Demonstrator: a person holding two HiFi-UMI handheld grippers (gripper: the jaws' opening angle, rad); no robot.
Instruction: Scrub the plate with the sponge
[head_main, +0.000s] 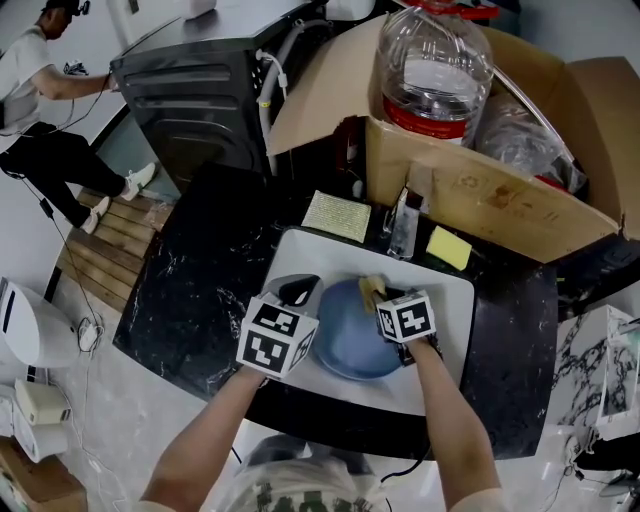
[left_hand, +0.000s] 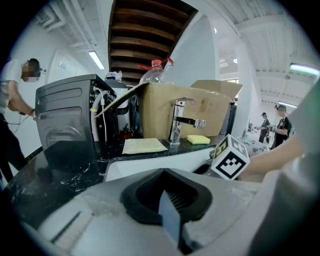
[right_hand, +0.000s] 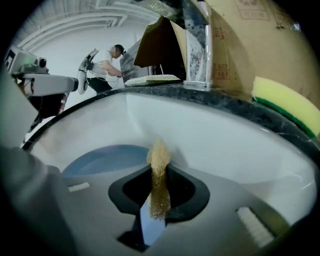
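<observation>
A blue plate (head_main: 352, 345) lies in the white sink (head_main: 452, 330). My left gripper (head_main: 300, 292) is shut on the plate's left rim; in the left gripper view the thin blue plate edge (left_hand: 170, 219) stands between the jaws of that left gripper (left_hand: 167, 210). My right gripper (head_main: 386, 297) is shut on a tan sponge (head_main: 371, 289) and holds it over the plate's far edge. In the right gripper view the sponge (right_hand: 159, 172) sticks up, pinched in the right gripper (right_hand: 156, 200), with the plate (right_hand: 102, 157) just beyond and to the left.
A chrome faucet (head_main: 404, 226) stands behind the sink. A yellow-green sponge (head_main: 449, 247) and a pale cloth (head_main: 337, 216) lie on the black counter (head_main: 205, 290). A cardboard box (head_main: 490, 190) with a water bottle (head_main: 432, 70) crowds the back. A person (head_main: 45, 120) stands far left.
</observation>
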